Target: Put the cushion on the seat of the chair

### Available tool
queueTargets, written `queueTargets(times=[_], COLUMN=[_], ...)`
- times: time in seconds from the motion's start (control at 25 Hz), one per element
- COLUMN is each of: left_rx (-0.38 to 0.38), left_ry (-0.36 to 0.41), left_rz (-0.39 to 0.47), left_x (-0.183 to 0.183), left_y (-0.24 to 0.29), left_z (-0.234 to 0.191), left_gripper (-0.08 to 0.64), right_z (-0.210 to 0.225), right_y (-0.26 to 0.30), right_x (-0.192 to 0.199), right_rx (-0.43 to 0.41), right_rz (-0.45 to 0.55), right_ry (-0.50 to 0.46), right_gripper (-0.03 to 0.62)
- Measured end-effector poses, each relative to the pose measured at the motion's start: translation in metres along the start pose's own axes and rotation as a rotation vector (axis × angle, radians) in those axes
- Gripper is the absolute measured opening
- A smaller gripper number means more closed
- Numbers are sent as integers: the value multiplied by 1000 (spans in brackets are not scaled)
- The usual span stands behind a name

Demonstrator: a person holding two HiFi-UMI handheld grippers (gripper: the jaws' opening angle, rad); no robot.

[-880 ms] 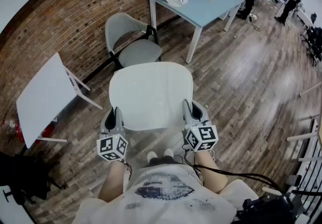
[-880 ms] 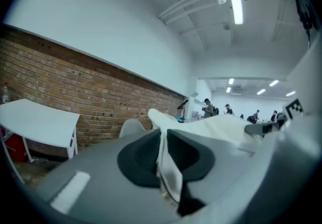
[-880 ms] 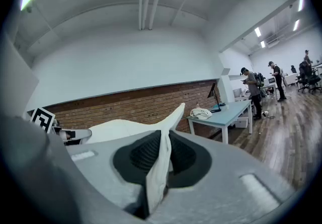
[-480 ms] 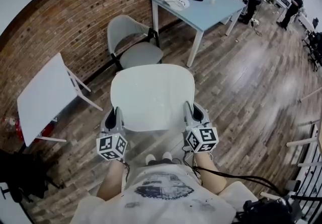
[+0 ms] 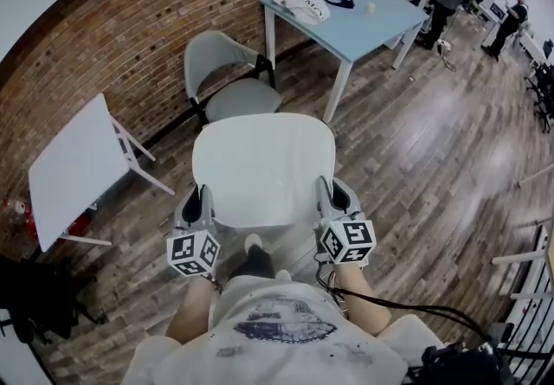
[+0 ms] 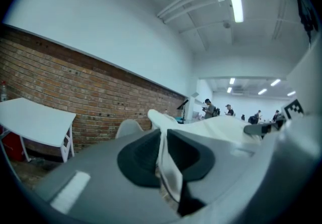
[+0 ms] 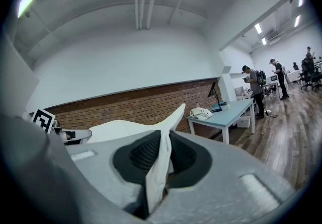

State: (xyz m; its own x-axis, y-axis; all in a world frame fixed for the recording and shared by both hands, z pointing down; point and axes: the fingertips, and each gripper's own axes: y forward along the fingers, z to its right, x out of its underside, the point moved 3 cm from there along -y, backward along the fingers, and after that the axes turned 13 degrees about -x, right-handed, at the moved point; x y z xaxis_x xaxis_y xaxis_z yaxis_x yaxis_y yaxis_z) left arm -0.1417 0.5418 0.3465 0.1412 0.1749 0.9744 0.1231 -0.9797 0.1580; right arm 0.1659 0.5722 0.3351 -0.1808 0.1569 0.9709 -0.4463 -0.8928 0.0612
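Cushion point(image 5: 262, 169) still pinched at both near corners by left tongs point(image 5: 197, 195) and right tongs point(image 5: 333, 191), one foot point(image 5: 253, 242) just stepped toward the chair point(image 5: 241, 99), so getting closer

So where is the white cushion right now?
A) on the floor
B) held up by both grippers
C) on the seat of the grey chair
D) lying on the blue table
B: the left gripper and the right gripper each pinch a near corner of the cushion, and the grey chair beyond it has a bare seat.
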Motion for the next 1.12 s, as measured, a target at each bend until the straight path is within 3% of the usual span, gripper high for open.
queueTargets(times=[0.24, 0.84, 1.12], left_rx=[-12, -15, -19], left_ry=[-9, -91, -100], left_rz=[-8, -60, -65], left_x=[1, -27, -44], left_y=[61, 296, 373], left_z=[-16, -75, -96], left_gripper=[32, 32, 32], right_z=[24, 100, 125], right_y=[57, 295, 377], right_x=[3, -28, -40], right_rx=[-1, 12, 10], right_rz=[-14, -105, -119], right_ry=[-5, -20, -34], right_gripper=[41, 41, 41])
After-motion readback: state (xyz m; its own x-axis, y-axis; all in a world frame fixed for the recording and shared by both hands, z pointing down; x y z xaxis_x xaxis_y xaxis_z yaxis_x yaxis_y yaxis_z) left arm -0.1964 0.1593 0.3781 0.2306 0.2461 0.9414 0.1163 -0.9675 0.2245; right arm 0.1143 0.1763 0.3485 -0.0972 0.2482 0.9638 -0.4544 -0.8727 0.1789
